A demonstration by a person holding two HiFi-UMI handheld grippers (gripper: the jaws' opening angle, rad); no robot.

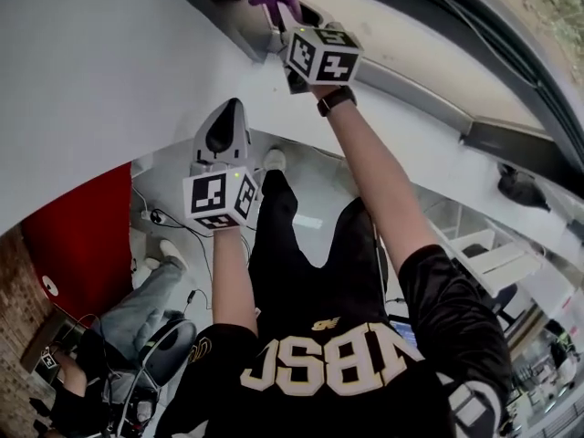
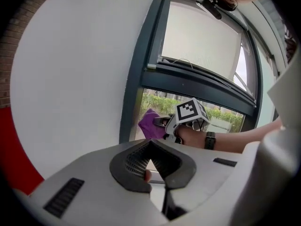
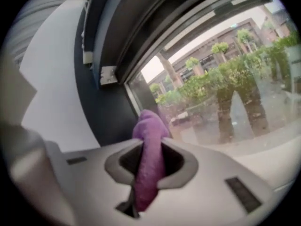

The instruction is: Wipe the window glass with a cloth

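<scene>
Window glass (image 3: 225,102) fills the right gripper view's upper right. The left gripper (image 2: 153,166), lower centre of its view, has its jaws together and empty. The right gripper (image 3: 150,166) clamps a purple cloth (image 3: 148,126) at frame centre, beside the glass's left edge.

I see the right gripper (image 3: 151,150) with its jaws closed on a purple cloth (image 3: 149,126). The cloth stands up between them in a thick fold, and its tip pokes out past the jaws. The tip sits at the lower left corner of the glass (image 3: 235,112), next to the dark frame (image 3: 106,109). I can't tell if it touches the pane. Through the glass I see trees (image 3: 221,76) and a building (image 3: 221,41). A white wall (image 3: 51,98) lies left of the frame.
</scene>
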